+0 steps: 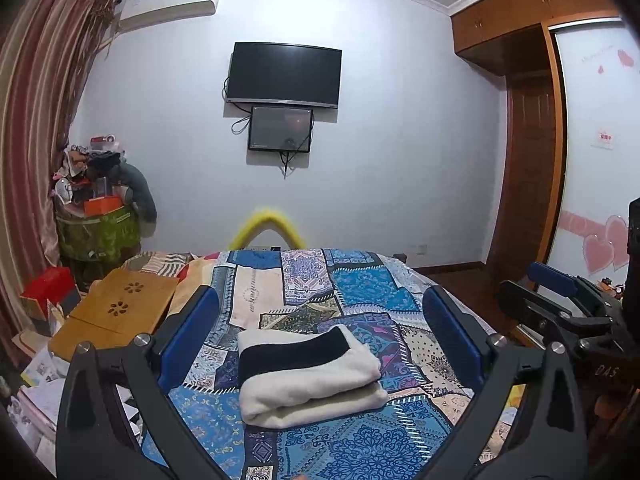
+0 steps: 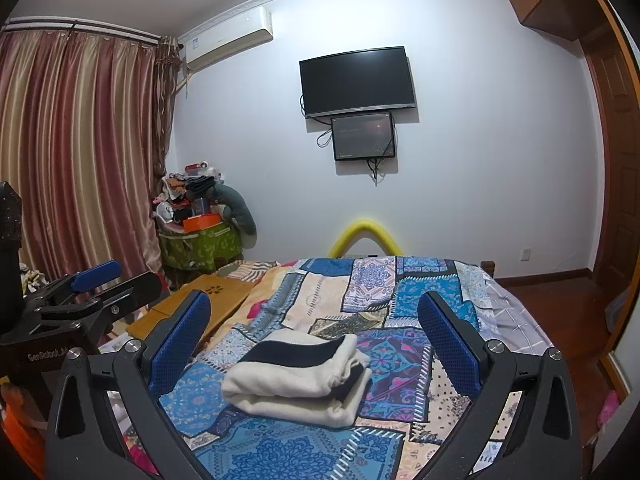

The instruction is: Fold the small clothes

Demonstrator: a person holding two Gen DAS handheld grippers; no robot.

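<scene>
A cream garment with a black band [image 1: 308, 372] lies folded in a compact stack on the blue patchwork bedspread [image 1: 360, 440]. It also shows in the right wrist view [image 2: 300, 376]. My left gripper [image 1: 320, 332] is open and empty, raised above and behind the stack, its blue pads [image 1: 188, 332] wide apart. My right gripper [image 2: 316, 336] is open and empty too, held the same way. The right gripper shows at the right edge of the left wrist view [image 1: 560, 296], and the left gripper at the left edge of the right wrist view [image 2: 84, 292].
A wooden lap desk [image 1: 116, 308] lies on the bed's left side. Boxes and papers [image 1: 44, 344] crowd the floor at left, by a cluttered green stand [image 1: 100, 232] and curtains [image 2: 76, 152]. A wardrobe [image 1: 532, 152] and wooden floor [image 2: 560, 304] are at right.
</scene>
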